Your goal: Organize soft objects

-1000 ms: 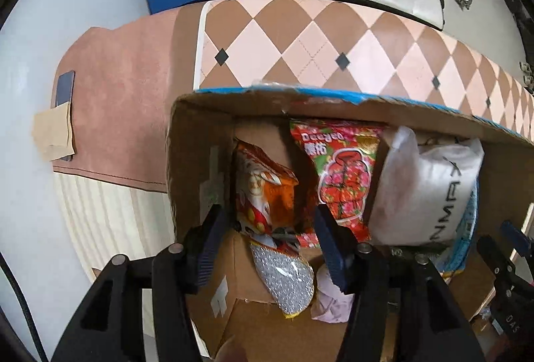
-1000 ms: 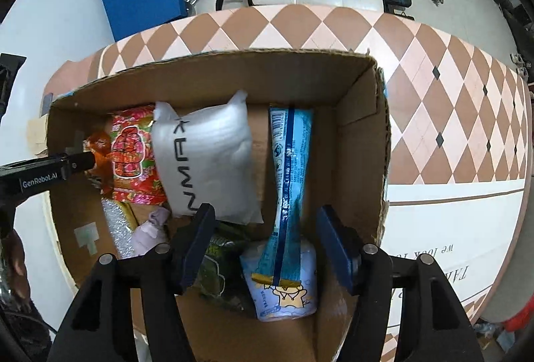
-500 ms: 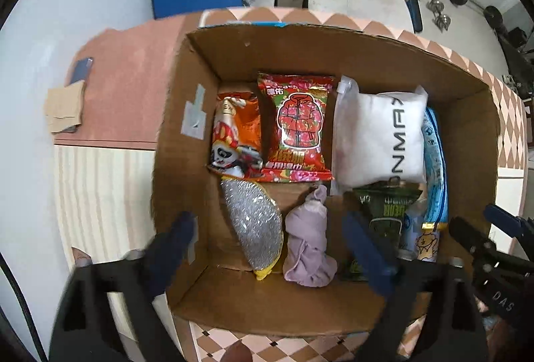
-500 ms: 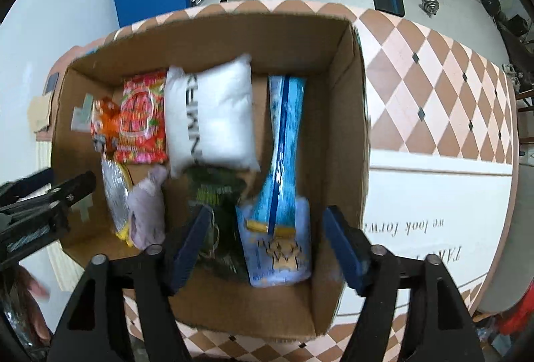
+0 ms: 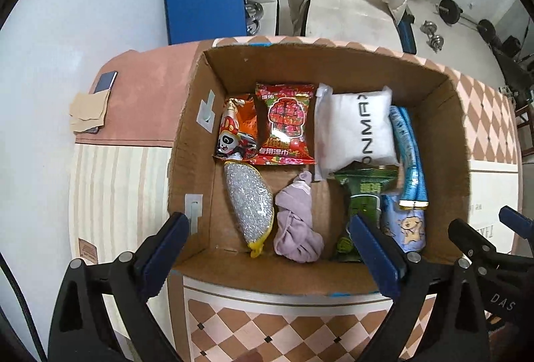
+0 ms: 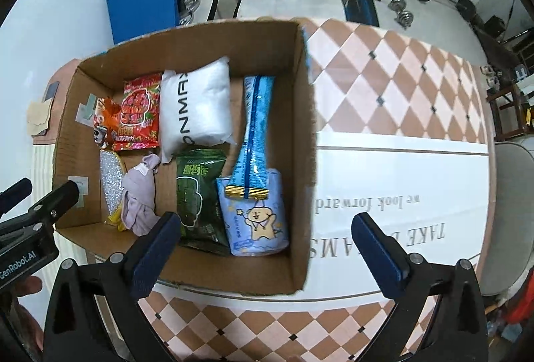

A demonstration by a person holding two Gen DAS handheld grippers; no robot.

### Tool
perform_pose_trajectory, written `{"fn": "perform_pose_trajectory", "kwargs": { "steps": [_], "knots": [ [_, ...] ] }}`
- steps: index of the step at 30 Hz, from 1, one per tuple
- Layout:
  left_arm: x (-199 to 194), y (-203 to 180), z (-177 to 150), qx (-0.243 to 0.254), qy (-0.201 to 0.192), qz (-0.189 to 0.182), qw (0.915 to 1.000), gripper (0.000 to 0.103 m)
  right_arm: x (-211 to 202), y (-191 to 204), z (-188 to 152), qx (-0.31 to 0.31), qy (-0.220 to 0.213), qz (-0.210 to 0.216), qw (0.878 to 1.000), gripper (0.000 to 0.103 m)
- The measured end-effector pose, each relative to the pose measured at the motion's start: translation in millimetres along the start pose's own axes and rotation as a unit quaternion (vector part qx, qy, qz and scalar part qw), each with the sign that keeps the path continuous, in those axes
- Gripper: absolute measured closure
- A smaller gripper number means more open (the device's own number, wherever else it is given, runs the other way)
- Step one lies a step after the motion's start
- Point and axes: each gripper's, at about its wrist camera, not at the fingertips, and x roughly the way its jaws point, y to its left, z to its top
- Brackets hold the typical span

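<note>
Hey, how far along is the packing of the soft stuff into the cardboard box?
Looks nearly done: the cardboard box holds the white pillow pack, red packet, purple cloth and green packet. The left gripper and right gripper hold nothing, jaws opening. No loose items are visible outside.
</note>
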Motion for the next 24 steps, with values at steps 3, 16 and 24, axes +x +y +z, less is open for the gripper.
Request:
{"fn": "perform_pose_trajectory", "kwargs": {
  "steps": [3, 16, 24],
  "knots": [
    [-25, -3, -7, -0.002, -0.022, -0.003, 0.9998, 0.004, -22, -4, -7, -0.003, -0.017, -0.002, 1.000, 0.000],
    [-166, -12, -57, 0.004, -0.127, -0.016, 0.9918, 0.004, -169, -24, -68, -0.007, -0.129, 0.017, 0.991, 0.000],
    [-217, -11, -93, -0.001, -0.148, -0.034, 0.9885, 0.004, -239, -20, -106, -0.030, -0.185, 0.007, 0.982, 0.000]
  ]
}}
